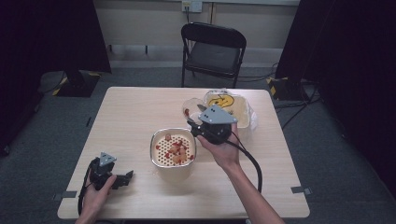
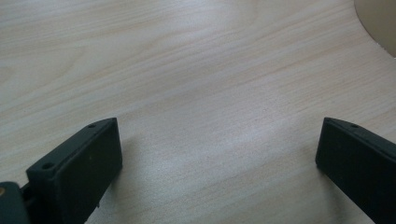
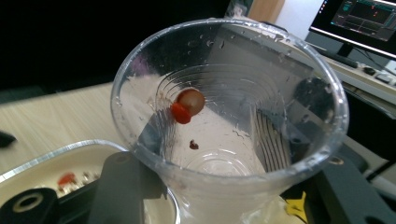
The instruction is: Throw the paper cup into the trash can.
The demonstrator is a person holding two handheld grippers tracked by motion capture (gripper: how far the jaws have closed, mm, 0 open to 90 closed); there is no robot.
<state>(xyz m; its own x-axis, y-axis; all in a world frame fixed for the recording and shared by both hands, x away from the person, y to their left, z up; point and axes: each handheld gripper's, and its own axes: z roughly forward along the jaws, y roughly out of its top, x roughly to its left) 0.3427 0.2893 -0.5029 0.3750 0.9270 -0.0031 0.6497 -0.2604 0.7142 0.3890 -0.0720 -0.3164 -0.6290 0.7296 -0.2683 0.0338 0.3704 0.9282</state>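
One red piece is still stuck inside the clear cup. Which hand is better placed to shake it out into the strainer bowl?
The right. The right gripper is shut on the clear cup, with the red piece clinging to its wall, close to the strainer bowl. The left gripper rests open and empty on the table.

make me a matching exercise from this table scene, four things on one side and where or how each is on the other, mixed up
Things:
1. clear cup
2. left gripper
3. strainer bowl
4. chair

States:
A. behind the table's far edge
B. open, low over bare wood
C. held tilted in the right gripper, a red bit stuck inside
D. mid-table, holding red and pale pieces

Pairs: 1-C, 2-B, 3-D, 4-A
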